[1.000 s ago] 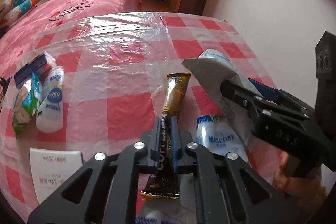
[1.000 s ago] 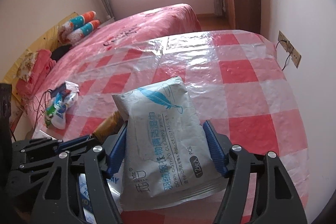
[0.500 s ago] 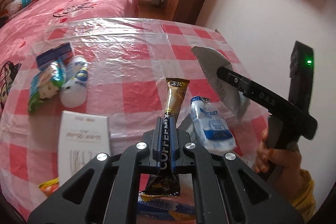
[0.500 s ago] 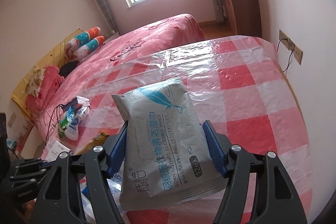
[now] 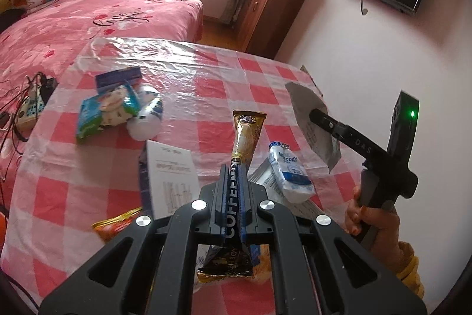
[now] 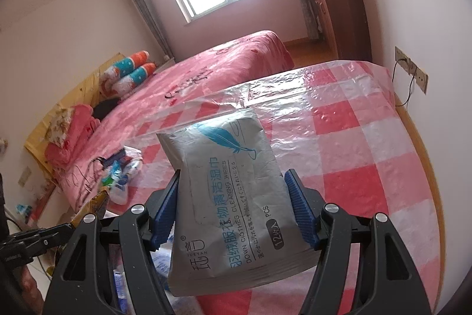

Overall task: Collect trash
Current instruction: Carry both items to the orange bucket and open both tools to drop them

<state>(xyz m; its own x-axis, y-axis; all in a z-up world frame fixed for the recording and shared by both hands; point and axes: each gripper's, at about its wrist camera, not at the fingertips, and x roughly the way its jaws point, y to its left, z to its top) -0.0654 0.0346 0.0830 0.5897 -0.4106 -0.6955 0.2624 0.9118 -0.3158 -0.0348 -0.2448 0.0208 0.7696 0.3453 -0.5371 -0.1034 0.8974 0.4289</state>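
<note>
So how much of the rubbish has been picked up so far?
Two pieces are in hand: the left gripper pinches a coffee sachet, the right gripper clamps a wipes pack. No bin shows, so nothing looks binned yet. Left on the checked table: a white bottle, a receipt, an orange wrapper and a far pile of packets.

The sachet [image 5: 234, 191] reads "COFFEE", the bottle [image 5: 290, 170] "MAGDAY", the right gripper [image 5: 348, 135] "DAS", and the wipes pack [image 6: 233, 197] "DOWN CLOTHES CLEANING WIPES", "JUEYAN" and "PCS".
</note>
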